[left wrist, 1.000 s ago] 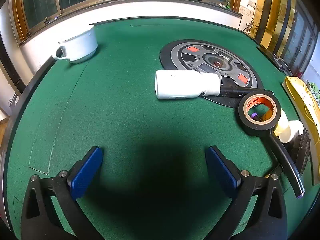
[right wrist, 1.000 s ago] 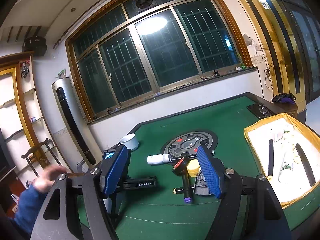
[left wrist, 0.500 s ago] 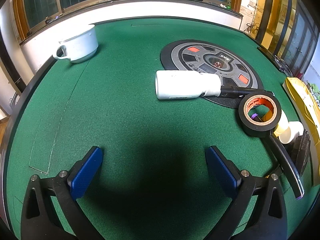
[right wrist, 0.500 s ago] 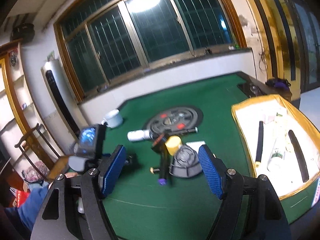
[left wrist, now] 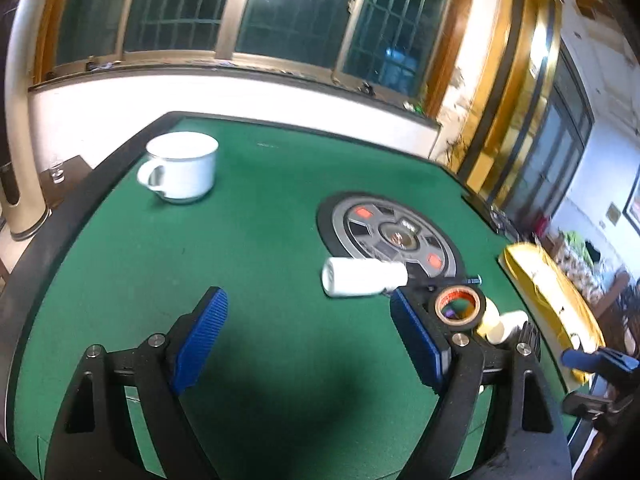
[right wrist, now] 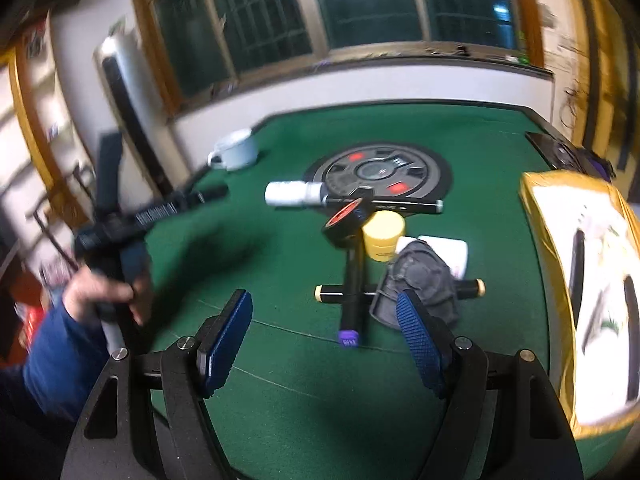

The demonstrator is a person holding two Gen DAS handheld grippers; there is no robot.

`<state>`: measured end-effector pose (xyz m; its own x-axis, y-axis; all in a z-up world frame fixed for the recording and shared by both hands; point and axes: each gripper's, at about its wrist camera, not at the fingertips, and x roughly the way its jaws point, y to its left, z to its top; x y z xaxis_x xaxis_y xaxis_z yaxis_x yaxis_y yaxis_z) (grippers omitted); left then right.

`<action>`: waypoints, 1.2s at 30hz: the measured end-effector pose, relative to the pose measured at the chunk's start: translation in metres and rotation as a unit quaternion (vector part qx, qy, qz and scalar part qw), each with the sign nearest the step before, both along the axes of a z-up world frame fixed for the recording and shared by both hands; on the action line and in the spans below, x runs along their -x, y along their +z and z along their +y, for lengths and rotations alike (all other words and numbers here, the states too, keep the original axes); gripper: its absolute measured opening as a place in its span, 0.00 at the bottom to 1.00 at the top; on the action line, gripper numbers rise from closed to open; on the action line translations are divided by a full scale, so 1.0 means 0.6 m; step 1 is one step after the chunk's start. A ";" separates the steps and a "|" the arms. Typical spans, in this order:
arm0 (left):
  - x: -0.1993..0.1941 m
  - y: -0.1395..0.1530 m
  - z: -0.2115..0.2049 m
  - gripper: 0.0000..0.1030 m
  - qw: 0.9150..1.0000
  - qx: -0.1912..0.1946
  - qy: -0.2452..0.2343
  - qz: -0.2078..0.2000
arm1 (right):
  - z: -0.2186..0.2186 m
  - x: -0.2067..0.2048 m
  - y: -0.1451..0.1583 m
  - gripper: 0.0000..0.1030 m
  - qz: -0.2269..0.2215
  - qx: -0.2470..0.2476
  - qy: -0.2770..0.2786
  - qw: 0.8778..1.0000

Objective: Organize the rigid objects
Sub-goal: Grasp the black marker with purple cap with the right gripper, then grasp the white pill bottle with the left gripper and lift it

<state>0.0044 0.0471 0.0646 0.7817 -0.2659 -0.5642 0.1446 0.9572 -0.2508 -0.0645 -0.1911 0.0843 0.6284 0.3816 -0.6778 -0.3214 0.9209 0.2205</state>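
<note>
A pile of objects lies on the green table (right wrist: 304, 364): a white bottle (right wrist: 292, 193) on its side, a black tape roll (right wrist: 346, 222), a yellow jar (right wrist: 383, 236), crossed black markers (right wrist: 352, 300) and a grey cap-like lump (right wrist: 420, 284). The bottle (left wrist: 362, 282) and tape roll (left wrist: 458, 308) also show in the left wrist view. My right gripper (right wrist: 324, 344) is open and empty, just short of the markers. My left gripper (left wrist: 308, 340) is open and empty over bare felt, left of the bottle. It shows in the right wrist view as a hand-held tool (right wrist: 120, 224).
A white mug (left wrist: 182, 172) stands at the far left corner. A round grey dial plate (left wrist: 394, 236) sits mid-table. A yellow-lined box (right wrist: 592, 280) holding several items stands at the right edge. The table has a raised black rim (left wrist: 60, 224).
My left gripper has lifted and tilted up, so the room and windows now show. My right gripper has dropped and moved closer to the pile of objects.
</note>
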 end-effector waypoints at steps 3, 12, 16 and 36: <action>0.003 0.004 -0.011 0.82 1.000 -0.015 -0.014 -0.003 | 0.022 -0.028 -0.002 0.55 0.021 0.018 0.018 0.999; 0.009 -0.006 -0.030 0.57 0.998 -0.044 -0.045 0.004 | 0.056 -0.138 -0.047 0.28 0.121 0.093 0.024 0.988; 0.011 -0.007 -0.032 0.56 0.998 -0.039 -0.057 0.003 | 0.064 -0.175 -0.073 0.20 0.154 0.116 0.036 0.981; -0.136 0.007 -0.136 0.57 0.947 -0.220 -0.226 0.061 | 0.003 0.020 -0.047 0.14 0.080 -0.040 0.059 0.994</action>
